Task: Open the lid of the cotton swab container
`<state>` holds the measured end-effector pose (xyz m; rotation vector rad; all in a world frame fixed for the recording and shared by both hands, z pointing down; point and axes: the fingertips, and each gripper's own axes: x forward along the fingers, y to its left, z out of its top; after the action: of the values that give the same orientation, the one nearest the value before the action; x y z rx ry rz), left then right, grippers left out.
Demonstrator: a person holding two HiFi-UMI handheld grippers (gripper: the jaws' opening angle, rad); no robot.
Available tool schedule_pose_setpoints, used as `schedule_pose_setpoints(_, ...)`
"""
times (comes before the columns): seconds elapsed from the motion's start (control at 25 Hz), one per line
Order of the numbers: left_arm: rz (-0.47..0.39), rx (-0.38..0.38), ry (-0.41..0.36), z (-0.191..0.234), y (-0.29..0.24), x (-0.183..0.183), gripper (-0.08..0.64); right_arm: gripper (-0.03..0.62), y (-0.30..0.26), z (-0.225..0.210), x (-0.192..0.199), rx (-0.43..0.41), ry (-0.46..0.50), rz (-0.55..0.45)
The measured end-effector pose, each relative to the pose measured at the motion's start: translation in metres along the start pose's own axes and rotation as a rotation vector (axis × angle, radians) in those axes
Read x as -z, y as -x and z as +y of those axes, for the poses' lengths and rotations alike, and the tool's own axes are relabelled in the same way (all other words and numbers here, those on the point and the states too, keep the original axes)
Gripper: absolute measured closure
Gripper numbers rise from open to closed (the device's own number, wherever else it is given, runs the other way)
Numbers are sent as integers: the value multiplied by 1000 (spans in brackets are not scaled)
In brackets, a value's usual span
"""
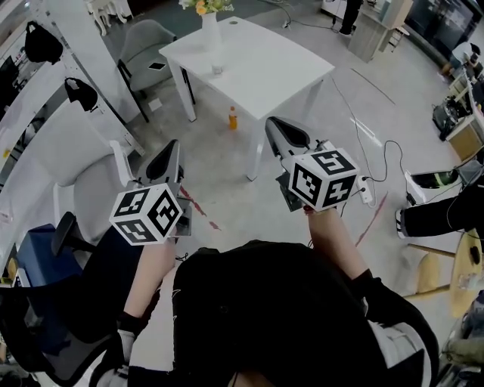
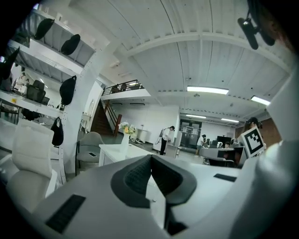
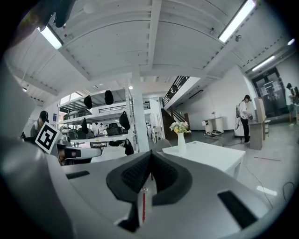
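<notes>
white vase holds flowers on the table; left gripper and right gripper are pressed together, empty.

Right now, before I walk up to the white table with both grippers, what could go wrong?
A small orange bottle stands on the floor by the white table, near its leg; a foot could kick it over.
A white power strip and its cable lie on the floor to the right, a trip hazard.
The tall white vase of flowers stands close beside the small clear container; a reaching left gripper or right gripper, both shut now, might tip it.
</notes>
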<state>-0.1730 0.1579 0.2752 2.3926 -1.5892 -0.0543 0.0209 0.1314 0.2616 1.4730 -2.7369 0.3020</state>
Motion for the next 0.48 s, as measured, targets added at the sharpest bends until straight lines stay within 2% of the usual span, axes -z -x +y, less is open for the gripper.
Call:
schedule_pose_setpoints(0.24,-34,3,-1,-17,-34,-4,549,588,-16,-35,-8,-37,21,11)
schedule_pose_setpoints(0.48,-46,-35,10,-26,-54,7,549,588,-25,-58,3,-88,40,40)
